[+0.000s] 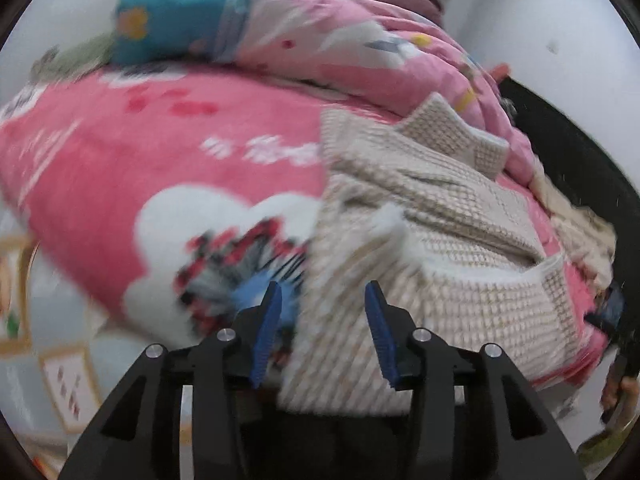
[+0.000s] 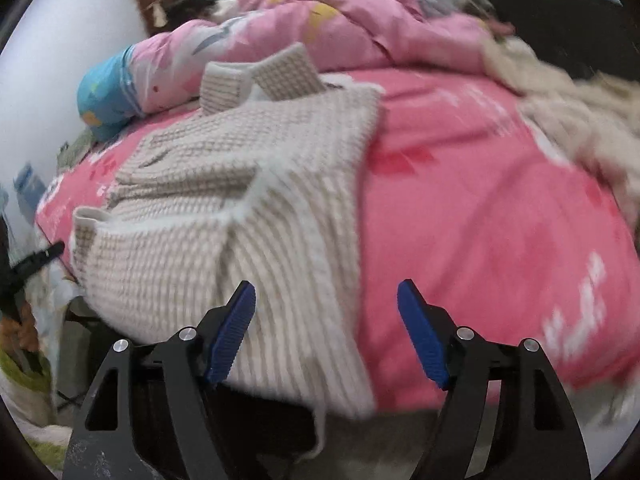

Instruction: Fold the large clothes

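Observation:
A beige checked knit sweater [image 1: 432, 216] lies partly folded on a pink bedspread [image 1: 120, 152], its hem hanging over the near bed edge. It also shows in the right wrist view [image 2: 224, 216], on the pink bedspread [image 2: 480, 200]. My left gripper [image 1: 324, 308] is open, its blue pads just above the sweater's near left hem, holding nothing. My right gripper [image 2: 326, 304] is open wide over the sweater's near right hem and holds nothing. Both views are motion-blurred.
A crumpled pink quilt [image 1: 340, 40] and a blue pillow [image 1: 160, 12] lie at the back of the bed. Another fluffy beige garment [image 2: 580, 112] lies at the bed's right side by a black headboard [image 2: 560, 12]. White walls surround the bed.

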A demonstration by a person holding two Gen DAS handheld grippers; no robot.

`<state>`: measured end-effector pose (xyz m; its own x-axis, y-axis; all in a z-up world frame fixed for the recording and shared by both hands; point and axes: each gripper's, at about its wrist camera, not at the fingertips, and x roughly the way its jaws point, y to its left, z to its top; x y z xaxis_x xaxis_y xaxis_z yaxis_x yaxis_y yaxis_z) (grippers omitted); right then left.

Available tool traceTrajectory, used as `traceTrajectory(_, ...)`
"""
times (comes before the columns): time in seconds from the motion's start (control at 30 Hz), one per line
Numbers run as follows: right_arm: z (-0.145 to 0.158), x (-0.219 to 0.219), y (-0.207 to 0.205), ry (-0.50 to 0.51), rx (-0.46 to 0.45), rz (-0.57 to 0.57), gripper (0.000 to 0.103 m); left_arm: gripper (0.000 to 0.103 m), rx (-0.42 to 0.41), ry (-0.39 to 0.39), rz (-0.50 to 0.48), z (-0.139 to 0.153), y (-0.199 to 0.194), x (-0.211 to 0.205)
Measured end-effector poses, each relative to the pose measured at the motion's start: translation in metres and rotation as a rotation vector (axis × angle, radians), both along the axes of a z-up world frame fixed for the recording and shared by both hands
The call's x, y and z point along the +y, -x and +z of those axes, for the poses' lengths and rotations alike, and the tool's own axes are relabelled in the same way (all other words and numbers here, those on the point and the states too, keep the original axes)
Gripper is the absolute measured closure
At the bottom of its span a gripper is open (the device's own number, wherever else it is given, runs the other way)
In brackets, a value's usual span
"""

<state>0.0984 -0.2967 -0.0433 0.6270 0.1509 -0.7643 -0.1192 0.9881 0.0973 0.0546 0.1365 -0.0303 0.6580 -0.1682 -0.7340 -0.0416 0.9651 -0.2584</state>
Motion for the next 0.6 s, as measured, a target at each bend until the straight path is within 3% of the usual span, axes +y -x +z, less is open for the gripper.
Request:
traceTrajectory(0.07, -0.008, 0.008, -0.019, 0.063, -0.011, 0.004, 0.037, 0.061, 0.013, -0.091, -0.008, -0.007, -0.024, -0.019)
traceTrajectory(0.13, -0.019, 0.012, -0.041, 0.080, -0.006, 0.012, 0.048, 0.061, 0.015, -0.159, -0.011, -0.014, -0.037, -0.028)
traceTrajectory(0.17, -0.024, 0.011, -0.046, 0.062, 0.015, 0.021, 0.063, 0.063, 0.011, -0.182, -0.017, -0.016, -0.044, -0.032)
traceTrajectory(0.2, -0.032, 0.010, -0.056, 0.035, 0.049, 0.027, 0.076, 0.075, 0.005, -0.193, -0.027, -0.017, -0.046, -0.035)
traceTrajectory(0.27, -0.034, 0.003, -0.053, 0.027, 0.050, 0.029, 0.090, 0.089, -0.001, -0.218, -0.064, -0.017, -0.049, -0.043)
traceTrajectory(0.33, -0.019, 0.002, -0.044, 0.022, -0.001, 0.022, 0.096, 0.093, -0.043, -0.237, -0.076, -0.006, -0.042, -0.047)
traceTrajectory(0.47, 0.011, -0.012, -0.026, -0.053, -0.104, -0.031, 0.096, 0.093, -0.151, -0.217, -0.075, 0.028, -0.037, -0.047)
traceTrajectory(0.6, 0.002, -0.018, -0.041, -0.099, -0.106, -0.067, 0.096, 0.093, -0.170, -0.238, -0.073, 0.028, -0.062, -0.055)
